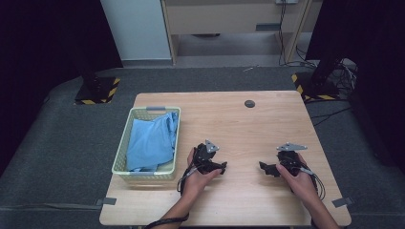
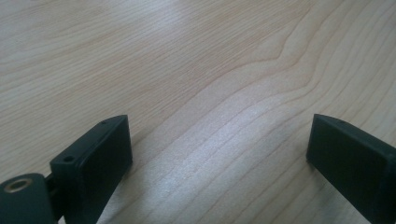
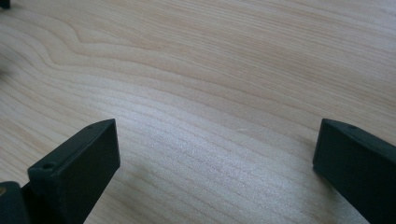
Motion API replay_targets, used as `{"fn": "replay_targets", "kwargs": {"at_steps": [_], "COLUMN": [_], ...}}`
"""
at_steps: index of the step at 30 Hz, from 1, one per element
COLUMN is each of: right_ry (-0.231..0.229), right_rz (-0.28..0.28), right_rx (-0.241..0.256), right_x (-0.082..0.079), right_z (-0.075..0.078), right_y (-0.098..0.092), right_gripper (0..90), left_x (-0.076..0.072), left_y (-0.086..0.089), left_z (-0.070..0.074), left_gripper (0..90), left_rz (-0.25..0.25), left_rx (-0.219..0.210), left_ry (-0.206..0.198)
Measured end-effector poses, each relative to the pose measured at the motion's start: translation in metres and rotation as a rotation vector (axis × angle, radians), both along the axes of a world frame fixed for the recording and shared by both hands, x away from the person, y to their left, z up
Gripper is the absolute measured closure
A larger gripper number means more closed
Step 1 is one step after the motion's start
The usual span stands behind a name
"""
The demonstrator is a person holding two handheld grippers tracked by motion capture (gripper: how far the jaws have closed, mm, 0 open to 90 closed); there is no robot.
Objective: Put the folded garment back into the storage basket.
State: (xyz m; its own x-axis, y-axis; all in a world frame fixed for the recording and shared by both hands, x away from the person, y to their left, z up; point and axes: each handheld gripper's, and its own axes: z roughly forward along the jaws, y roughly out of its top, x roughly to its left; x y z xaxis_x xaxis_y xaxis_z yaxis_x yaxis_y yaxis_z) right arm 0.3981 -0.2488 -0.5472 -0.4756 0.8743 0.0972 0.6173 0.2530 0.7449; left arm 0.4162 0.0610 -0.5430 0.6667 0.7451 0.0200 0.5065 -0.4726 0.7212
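Note:
A pale green basket [image 1: 122,151] stands at the left of the wooden table [image 1: 229,124] and holds a crumpled blue cloth [image 1: 152,139]. My left gripper [image 1: 220,167] rests on the table just right of the basket, pointing right. In the left gripper view it [image 2: 219,149] is open over bare wood. My right gripper [image 1: 265,168] rests toward the table's right side, pointing left at the other one. Its jaws stand wide apart in the right gripper view, the gripper [image 3: 217,158] open with nothing between them.
A small dark round cap [image 1: 249,103] sits in the table near its far edge. Grey tape tabs [image 1: 342,202] mark the front corners. Dark stands with striped bases [image 1: 98,90] are on the floor behind, with cables at the right.

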Motion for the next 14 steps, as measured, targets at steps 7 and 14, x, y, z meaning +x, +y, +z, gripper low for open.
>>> {"fn": "replay_targets", "kwargs": {"at_steps": [7,14], "right_ry": [-0.020,-0.023], "right_rz": [0.031,0.055], "right_rx": [-0.100,-0.102], "right_x": [-0.009,-0.022], "right_z": [-0.002,-0.002], "right_y": [0.007,0.003], "right_gripper": [0.5,0.8], "left_x": [0.000,-0.006], "left_y": [0.000,0.003], "left_z": [0.000,0.000], "left_gripper": [3.9,2.9], "left_rz": [-0.007,-0.019], "left_rx": [0.004,0.006], "left_ry": [0.004,0.004]}}
